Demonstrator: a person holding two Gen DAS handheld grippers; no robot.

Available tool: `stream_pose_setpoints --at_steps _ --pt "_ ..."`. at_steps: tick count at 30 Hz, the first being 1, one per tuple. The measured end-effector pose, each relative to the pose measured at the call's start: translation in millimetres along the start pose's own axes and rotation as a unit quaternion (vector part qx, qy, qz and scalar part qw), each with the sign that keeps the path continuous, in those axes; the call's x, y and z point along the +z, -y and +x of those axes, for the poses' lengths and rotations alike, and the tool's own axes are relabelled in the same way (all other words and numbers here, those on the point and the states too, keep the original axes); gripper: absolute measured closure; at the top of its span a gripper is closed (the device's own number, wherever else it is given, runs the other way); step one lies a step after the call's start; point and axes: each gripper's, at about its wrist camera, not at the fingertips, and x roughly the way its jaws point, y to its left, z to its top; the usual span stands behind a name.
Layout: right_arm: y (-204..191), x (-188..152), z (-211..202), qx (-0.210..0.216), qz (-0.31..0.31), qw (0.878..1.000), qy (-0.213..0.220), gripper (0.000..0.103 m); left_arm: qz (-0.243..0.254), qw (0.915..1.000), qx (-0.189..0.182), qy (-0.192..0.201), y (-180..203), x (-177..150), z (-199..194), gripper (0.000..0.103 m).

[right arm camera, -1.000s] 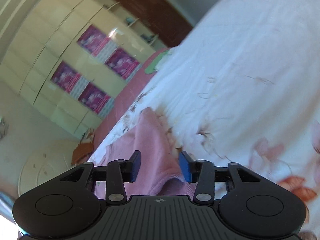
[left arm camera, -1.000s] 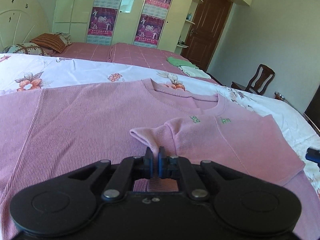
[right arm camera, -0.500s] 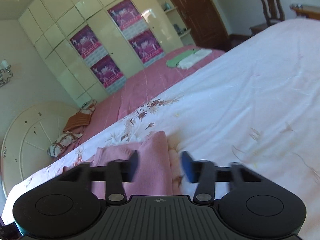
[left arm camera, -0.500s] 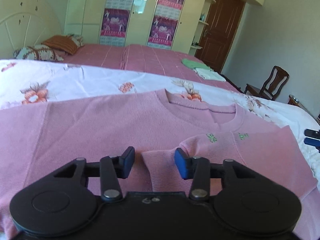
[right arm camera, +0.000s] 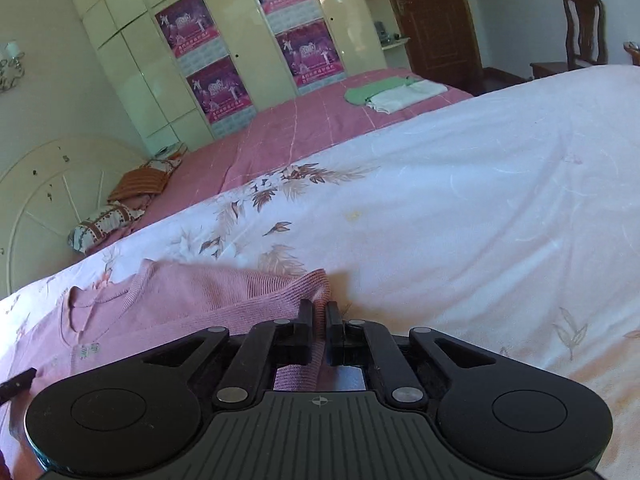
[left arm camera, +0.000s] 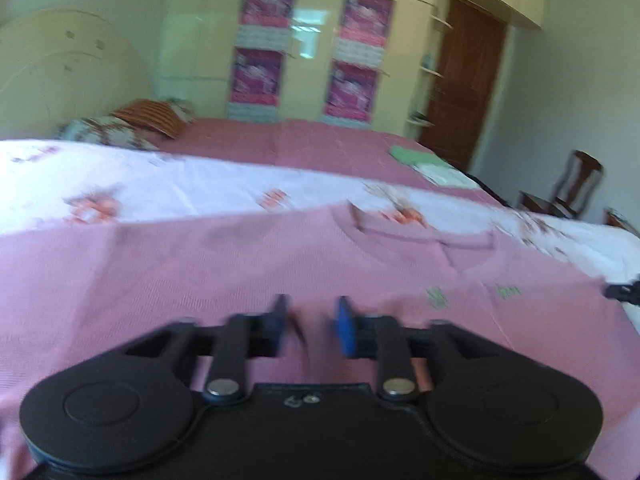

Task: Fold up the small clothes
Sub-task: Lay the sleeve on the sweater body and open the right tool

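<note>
A pink knit sweater (left arm camera: 240, 264) lies flat on a white floral bedsheet (left arm camera: 180, 188), neckline away from me, one sleeve folded across its front. In the blurred left wrist view my left gripper (left arm camera: 310, 326) is open and empty just above the sweater's body. In the right wrist view the sweater (right arm camera: 224, 292) lies at the lower left. My right gripper (right arm camera: 319, 322) is shut on the sweater's right edge, pink fabric pinched between its fingers. The right gripper's tip shows at the left wrist view's right edge (left arm camera: 624, 291).
The white floral sheet (right arm camera: 460, 208) spreads to the right of the sweater. Beyond it lies a pink bedspread (right arm camera: 304, 128) with folded green and white clothes (right arm camera: 394, 94), pillows (right arm camera: 120, 208), a wardrobe with posters (left arm camera: 312, 52), a brown door and a wooden chair (left arm camera: 572, 184).
My left gripper let go of the folded sleeve, opened and drew back. My right gripper levelled out, moved onto the sweater's right edge and shut on it.
</note>
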Motion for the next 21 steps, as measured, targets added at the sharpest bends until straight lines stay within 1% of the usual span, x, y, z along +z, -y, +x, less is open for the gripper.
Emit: stream_pose_setpoints --at_steps 1,2,3,4,5,8,9,10,11,12,13,14,15,16,17,18,19,20,21 --pt "-1 2 -5 -0.008 0.001 1.0 0.002 0.095 -0.009 0.9997 0.013 0.021 -3 2 -12 0.039" --pt "-2 4 -14 -0.014 -0.002 1.0 0.012 0.09 -0.02 0.9992 0.001 0.036 -7 3 -26 0.041" --pt "-2 3 -28 -0.003 -0.007 1.0 0.027 0.084 -0.032 0.9987 -0.012 0.037 -7 4 -37 0.043" --pt "-3 1 -41 0.021 -0.011 0.999 0.033 0.083 -0.036 0.9984 -0.024 0.035 -3 3 -47 0.043" --pt "-7 -3 -52 0.034 -0.023 0.999 0.029 0.083 -0.027 0.9984 -0.04 0.032 7 1 -53 0.043" --pt "-22 -28 -71 0.036 -0.075 0.996 0.022 0.083 0.003 0.9978 -0.066 -0.003 41 -15 -55 0.042" --pt "-25 -37 -70 0.033 -0.084 0.996 0.016 0.071 0.008 0.9975 -0.067 -0.019 49 -23 -48 0.04" --pt "-28 -47 -68 0.025 -0.089 0.996 0.013 0.033 0.008 0.9973 -0.06 -0.043 53 -31 -38 0.041" --pt "-30 -56 -65 0.015 -0.092 0.996 0.013 0.016 0.011 0.9974 -0.05 -0.051 55 -39 -31 0.041" --pt "-31 -63 -60 0.022 -0.097 0.995 0.006 0.018 0.018 0.9978 -0.047 -0.042 56 -39 -32 0.041" --pt "-32 -68 -54 0.021 -0.101 0.995 -0.012 0.035 0.013 0.9978 -0.045 -0.048 56 -35 -34 0.043" --pt "-35 -72 -52 0.0 -0.114 0.993 -0.014 0.041 0.003 0.9981 -0.049 -0.036 54 -31 -42 0.043" --pt "-38 -72 -54 -0.013 -0.127 0.992 -0.004 0.048 0.004 0.9986 -0.051 -0.015 52 -29 -52 0.04" --pt "-39 -71 -61 -0.015 -0.12 0.993 0.009 0.049 0.013 0.9988 -0.048 -0.006 53 -29 -59 0.036" --pt "-38 -70 -73 -0.008 -0.106 0.994 0.034 0.049 0.019 0.9988 -0.045 -0.01 53 -30 -61 0.033" --pt "-39 -71 -82 0.002 -0.103 0.994 0.047 0.049 0.022 0.9983 -0.046 -0.029 52 -34 -55 0.032" --pt "-43 -75 -85 0.007 -0.113 0.992 0.046 0.052 0.024 0.9968 -0.045 -0.061 50 -41 -44 0.032" --pt "-48 -81 -80 0.003 -0.132 0.991 0.027 0.052 0.049 0.9967 -0.041 -0.05 53 -47 -43 0.031" --pt "-50 -87 -66 -0.013 -0.145 0.989 -0.015 0.052 0.058 0.9962 -0.034 -0.056 55 -45 -46 0.033"
